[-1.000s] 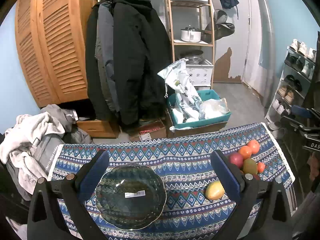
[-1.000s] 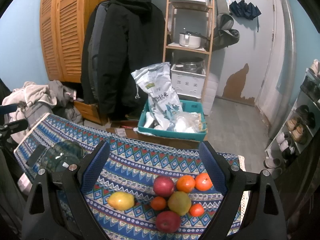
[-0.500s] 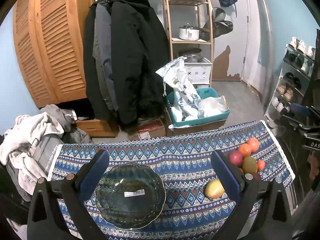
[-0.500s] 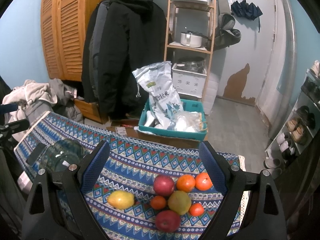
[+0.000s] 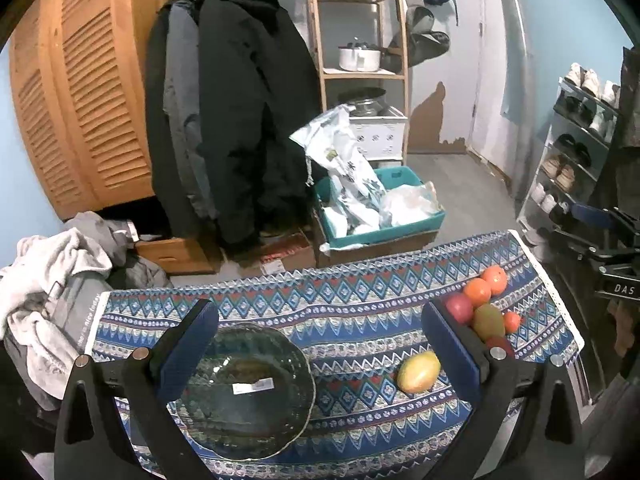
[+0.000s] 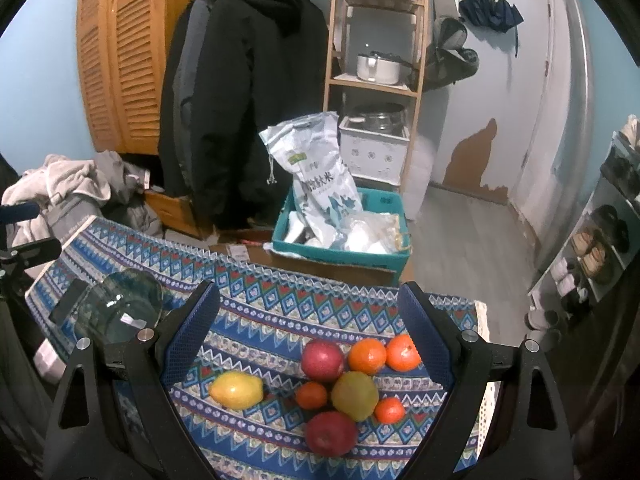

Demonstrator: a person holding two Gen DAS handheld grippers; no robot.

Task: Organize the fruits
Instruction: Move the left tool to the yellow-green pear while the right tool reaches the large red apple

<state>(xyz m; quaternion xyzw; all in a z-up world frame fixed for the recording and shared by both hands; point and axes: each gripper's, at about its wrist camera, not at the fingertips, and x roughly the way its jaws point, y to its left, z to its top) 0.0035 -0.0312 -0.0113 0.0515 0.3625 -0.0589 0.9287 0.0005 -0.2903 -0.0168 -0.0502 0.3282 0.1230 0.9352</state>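
Round glass bowl [image 5: 248, 392] on woven cloth [image 5: 352, 304]; smooth oval mango [image 6: 236, 391].

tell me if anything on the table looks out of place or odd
Nothing is spilled or damaged. The yellow mango lies by itself on the patterned cloth, apart from the cluster of apples and oranges. The glass bowl holds no fruit and has a white sticker in it.

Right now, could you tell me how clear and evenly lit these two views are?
Left wrist view: dim, bluish, sharp on the glass bowl, fisheye bending the wardrobe. Right wrist view: fruits crisp, the bowl's rim glinting, dark vignette corners.
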